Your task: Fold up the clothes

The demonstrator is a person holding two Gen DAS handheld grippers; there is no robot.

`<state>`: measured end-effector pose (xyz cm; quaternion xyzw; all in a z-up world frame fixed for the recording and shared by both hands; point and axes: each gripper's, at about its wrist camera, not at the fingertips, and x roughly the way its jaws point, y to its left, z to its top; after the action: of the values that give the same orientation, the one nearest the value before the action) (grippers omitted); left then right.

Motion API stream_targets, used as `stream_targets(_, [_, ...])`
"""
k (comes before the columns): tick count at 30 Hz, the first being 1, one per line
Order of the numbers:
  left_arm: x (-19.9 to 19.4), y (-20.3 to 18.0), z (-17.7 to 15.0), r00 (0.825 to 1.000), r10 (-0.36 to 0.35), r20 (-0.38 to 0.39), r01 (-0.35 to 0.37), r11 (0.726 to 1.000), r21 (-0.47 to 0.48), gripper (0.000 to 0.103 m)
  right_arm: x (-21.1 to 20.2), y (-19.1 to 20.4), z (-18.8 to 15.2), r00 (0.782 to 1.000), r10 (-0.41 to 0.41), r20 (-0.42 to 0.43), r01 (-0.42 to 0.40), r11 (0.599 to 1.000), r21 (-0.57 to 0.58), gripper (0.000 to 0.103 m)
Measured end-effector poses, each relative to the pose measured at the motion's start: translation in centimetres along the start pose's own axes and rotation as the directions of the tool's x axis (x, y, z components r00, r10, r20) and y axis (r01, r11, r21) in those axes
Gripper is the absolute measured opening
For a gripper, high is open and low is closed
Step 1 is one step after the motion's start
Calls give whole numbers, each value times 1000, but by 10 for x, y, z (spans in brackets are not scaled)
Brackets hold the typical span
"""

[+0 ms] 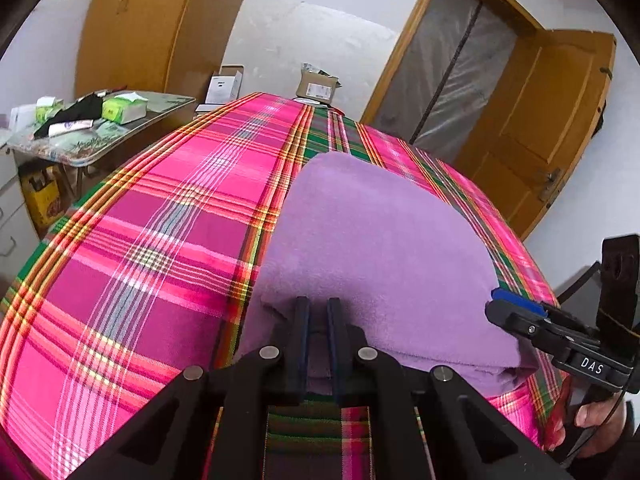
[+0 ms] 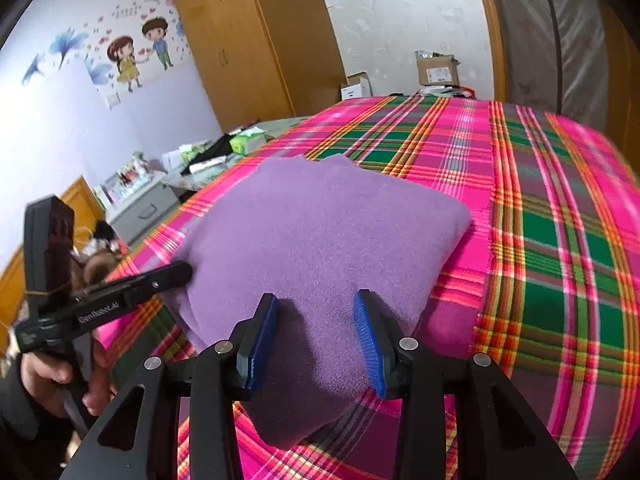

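The left gripper (image 1: 319,312) has its fingers (image 1: 302,320) drawn close together, pinching a fold at the near edge of the purple cloth (image 1: 380,240). The right gripper (image 2: 318,320) has its blue-padded fingers (image 2: 370,336) spread wide over the same cloth (image 2: 320,232), which passes between them; the pads do not press on it. A hand (image 2: 60,376) holds the left gripper's handle at the near left. The cloth lies folded into a thick, roughly square pad on the bed (image 2: 560,240), near its front edge, on a pink and green plaid cover. Beyond the bed's far edge stand cardboard boxes (image 2: 436,70), a cluttered side table (image 1: 100,128) and a wooden wardrobe (image 2: 248,40).
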<state>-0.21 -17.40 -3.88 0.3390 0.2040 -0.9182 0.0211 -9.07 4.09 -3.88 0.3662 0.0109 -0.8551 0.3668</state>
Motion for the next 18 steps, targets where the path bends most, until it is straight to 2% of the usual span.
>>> stream_targets(3, [1,-2,4,999,16,-29,-16,1000,-2,9,-1,4,0,1000,-17,7,17,1000,-10,42])
stream_targets(6, [0,-5,9,998,24,-53,-24,1000,1,9,-6,10,-6,996,-72,45,72,997,8,43])
stream_targets(8, [-4,-8,12,998,30,-51,-30,1000,-2,10,-10,12,-13,994,-79,74,77,997,27,48])
stream_targets(10, [-8,-14,19,999,28,-24,-28,999,15,10,-15,11,-10,994,-68,81,67,998,21,49])
stream_targets(14, [-5,-24,39,1000,8,3,-8,998,63,10,-20,7,12,994,-53,96,52,999,8,49])
stream_targets(18, [10,-23,51,999,45,0,-44,996,73,10,-10,2,50,997,5,74,-4,1000,-20,49])
